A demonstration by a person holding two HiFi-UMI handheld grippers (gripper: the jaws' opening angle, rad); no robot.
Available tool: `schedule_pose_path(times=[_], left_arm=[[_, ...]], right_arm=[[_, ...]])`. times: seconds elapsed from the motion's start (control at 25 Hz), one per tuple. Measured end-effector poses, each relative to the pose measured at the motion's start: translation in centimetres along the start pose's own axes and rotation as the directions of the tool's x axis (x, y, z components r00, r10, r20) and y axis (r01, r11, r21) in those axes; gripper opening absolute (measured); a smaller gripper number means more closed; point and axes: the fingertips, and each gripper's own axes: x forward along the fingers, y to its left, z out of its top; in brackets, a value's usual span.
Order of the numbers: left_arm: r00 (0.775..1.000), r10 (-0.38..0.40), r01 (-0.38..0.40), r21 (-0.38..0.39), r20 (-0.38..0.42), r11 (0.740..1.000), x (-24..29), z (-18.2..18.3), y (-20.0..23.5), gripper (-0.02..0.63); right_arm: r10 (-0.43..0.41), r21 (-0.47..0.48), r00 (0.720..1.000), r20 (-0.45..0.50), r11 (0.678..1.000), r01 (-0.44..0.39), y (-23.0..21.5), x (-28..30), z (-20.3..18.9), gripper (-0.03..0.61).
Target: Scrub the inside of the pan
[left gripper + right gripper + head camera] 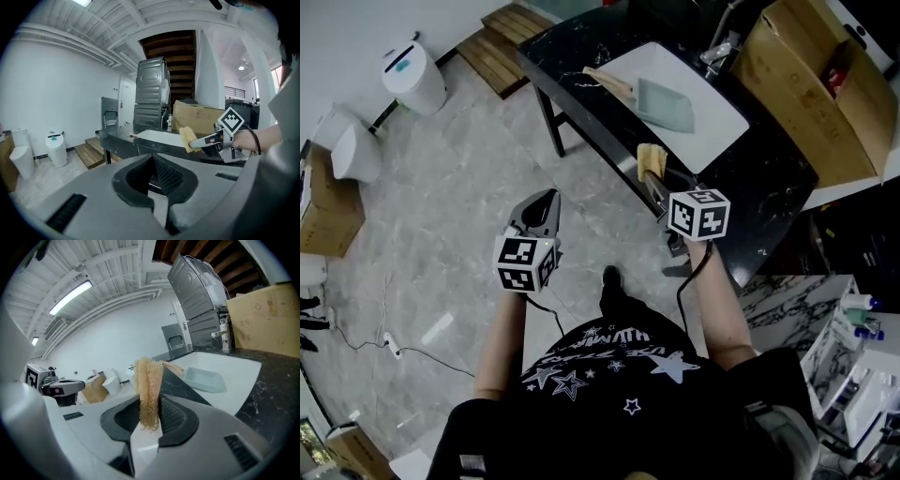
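Both arms reach forward. Left tongs point(547, 199) clenched, empty, above grey floor point(459, 206). Right tongs point(655, 184) grasp loofah scrubber point(649, 157) at black table point(769, 187) edge. Pan point(667, 105) lies on the table's white area, apart.

Cardboard box point(811, 89) cut off at far edge; loofah scrubber point(148, 380) lower end hidden between jaws of right gripper point(149, 426); right-side shelf items point(860, 317) too small to tell.

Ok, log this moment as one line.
left gripper: shut, empty | right gripper: shut on loofah | pan: on table, apart from both grippers | scrubbing: not begun
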Motion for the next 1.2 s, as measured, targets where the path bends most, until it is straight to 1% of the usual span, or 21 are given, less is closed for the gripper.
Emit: schedule_pose_path(times=[0.16, 0.36, 0.56, 0.8, 1.04, 1.2], left_arm=[[1.000, -0.008, 0.008, 0.015, 0.000, 1.000, 4.2, 2.1, 0.8, 0.008], [1.000, -0.022, 0.022, 0.028, -0.003, 0.999, 9.1, 3.8, 1.4, 0.008], [0.999, -0.051, 0.052, 0.062, -0.013, 0.997, 12.6, 5.1, 0.9, 0.008], [0.996, -0.086, 0.087, 0.096, -0.016, 0.992, 15.5, 6.5, 0.5, 0.008], [0.988, -0.152, 0.154, 0.117, -0.023, 0.981, 19.7, 7.7, 1.3, 0.008], [0.977, -0.209, 0.212, 0.113, -0.039, 0.971, 23.8, 8.5, 2.4, 0.008]], right_arm=[[-0.004, 0.013, 1.000, 0.015, 1.000, 0.003, -3.0, 1.9, 2.8, 0.091], [-0.007, 0.032, 1.000, 0.029, 0.999, 0.006, -6.3, 3.8, 5.0, 0.091], [-0.018, 0.070, 0.999, 0.051, 0.997, 0.015, -8.9, 4.5, 6.1, 0.091], [-0.035, 0.087, 0.998, 0.059, 0.996, 0.030, -10.5, 4.9, 6.7, 0.091], [-0.100, 0.112, 0.993, 0.061, 0.989, 0.093, -12.9, 5.7, 7.4, 0.091], [-0.167, 0.138, 0.984, 0.063, 0.978, 0.157, -15.4, 6.8, 8.2, 0.091]])
